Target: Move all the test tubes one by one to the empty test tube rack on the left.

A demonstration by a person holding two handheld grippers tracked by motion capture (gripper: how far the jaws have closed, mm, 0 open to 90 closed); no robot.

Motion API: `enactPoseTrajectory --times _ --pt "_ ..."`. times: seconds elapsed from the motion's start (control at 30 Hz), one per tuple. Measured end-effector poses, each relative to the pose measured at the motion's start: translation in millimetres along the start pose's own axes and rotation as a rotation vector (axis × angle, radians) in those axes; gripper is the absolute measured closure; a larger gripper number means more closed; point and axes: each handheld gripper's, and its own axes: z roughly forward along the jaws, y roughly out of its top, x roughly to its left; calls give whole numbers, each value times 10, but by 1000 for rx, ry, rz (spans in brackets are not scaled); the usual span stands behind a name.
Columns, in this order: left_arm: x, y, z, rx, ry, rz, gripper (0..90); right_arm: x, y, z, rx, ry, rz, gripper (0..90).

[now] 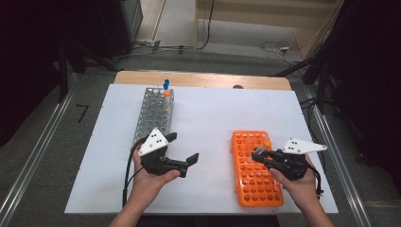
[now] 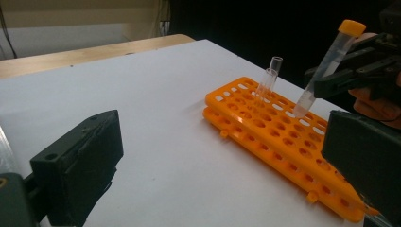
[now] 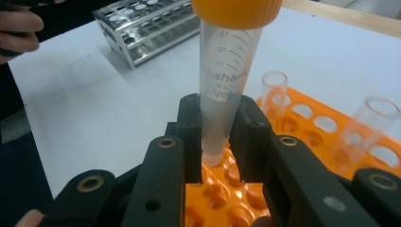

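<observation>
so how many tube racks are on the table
2. An orange plastic rack lies near the right tongs, which hold a capped tube over it. A metal rack stands farther back on the left, behind the left tongs.

A white-topped counter [image 1: 208, 118] carries a metal tube rack [image 1: 153, 113] at its left and an orange tube rack [image 1: 255, 182] at its right, well apart.

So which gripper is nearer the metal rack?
Left. The left gripper sits just off the near end of the metal rack; the right gripper is farther away, over the orange rack.
</observation>
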Motion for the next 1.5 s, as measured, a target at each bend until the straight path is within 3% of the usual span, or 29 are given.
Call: enactPoseTrajectory --times 0.27,0.6,0.9,1.2,1.4,1.5 --pt "-44 82 158 33 -61 12 0 90 217 225 17 52 -23 728" --pt "-96 133 263 10 -139 16 74 284 305 512 68 110 -45 728" --pt "-179 115 322 16 -204 39 279 495 340 741 112 154 -70 728" --pt "-208 82 384 38 -261 52 544 645 359 825 131 185 -79 728" --pt "-245 71 441 50 -280 63 687 663 337 840 131 189 -82 728" --pt "-260 60 448 52 -255 84 714 652 320 840 130 193 -79 728"
